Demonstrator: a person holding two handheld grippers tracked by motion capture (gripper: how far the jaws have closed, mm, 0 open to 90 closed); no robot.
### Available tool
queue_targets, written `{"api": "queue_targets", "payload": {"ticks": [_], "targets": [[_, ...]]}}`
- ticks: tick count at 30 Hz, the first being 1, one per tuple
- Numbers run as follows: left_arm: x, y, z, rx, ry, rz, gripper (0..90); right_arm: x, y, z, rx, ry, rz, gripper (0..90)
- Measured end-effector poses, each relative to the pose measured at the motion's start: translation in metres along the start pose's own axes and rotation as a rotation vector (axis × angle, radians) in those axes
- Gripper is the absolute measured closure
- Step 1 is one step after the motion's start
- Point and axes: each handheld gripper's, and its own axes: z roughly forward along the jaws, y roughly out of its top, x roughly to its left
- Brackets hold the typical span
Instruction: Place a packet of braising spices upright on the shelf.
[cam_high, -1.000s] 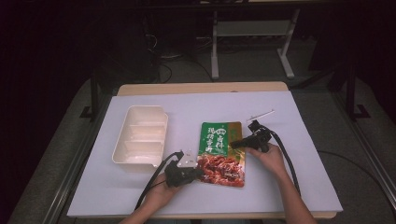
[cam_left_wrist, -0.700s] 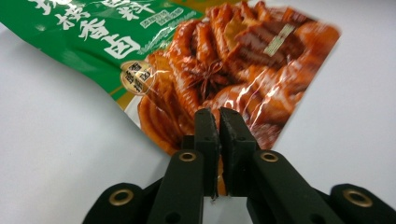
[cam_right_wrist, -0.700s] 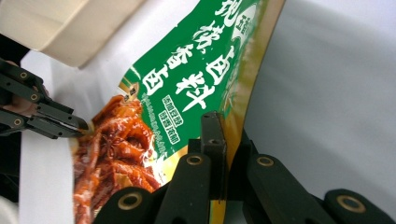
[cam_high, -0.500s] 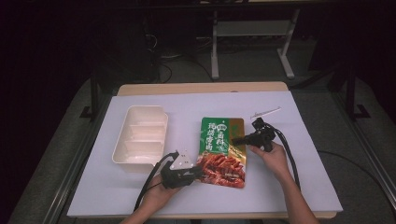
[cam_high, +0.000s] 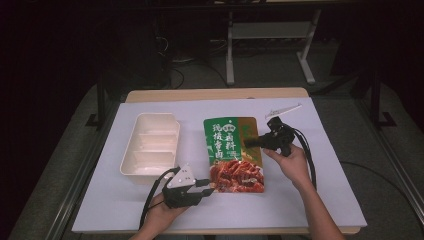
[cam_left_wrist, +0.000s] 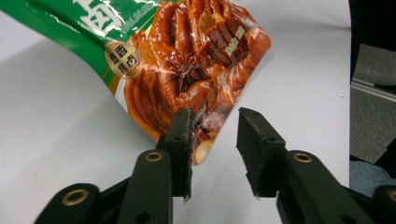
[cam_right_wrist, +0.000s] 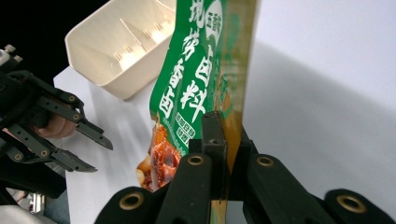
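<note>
A green and red pouch (cam_high: 233, 155) lies near the middle of a white table (cam_high: 330, 200), printed face up, its red end toward the person. The right gripper (cam_high: 252, 142) reaches in from the pouch's right side; its jaws are clamped on the pouch's gold right edge. In the right gripper view the pouch (cam_right_wrist: 196, 88) stands on edge between the closed jaws, so that edge is lifted off the table. The left gripper (cam_high: 206, 183) sits just left of the pouch's near left corner, pointing at it; its jaws are apart, and in the left gripper view the pouch's corner (cam_left_wrist: 198, 156) lies just ahead of them, not pinched. Left of the pouch, well apart from it, rests a cream tray (cam_high: 172, 131) with dividers. Beyond the pouch's far right corner lies a small white tool (cam_high: 283, 108).
</note>
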Motion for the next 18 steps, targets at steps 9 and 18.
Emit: {"api": "queue_targets", "payload": {"ticks": [9, 18], "targets": [[-0.001, -0.006, -0.01, -0.003, 0.015, -0.004, 57.2, 0.013, 0.013, -0.005, -0.019, 0.0, -0.036, 90.0], [-0.001, -0.013, -0.018, -0.019, 0.037, -0.011, 50.5, 0.024, 0.022, -0.008, -0.048, -0.016, -0.072, 90.0]]}}
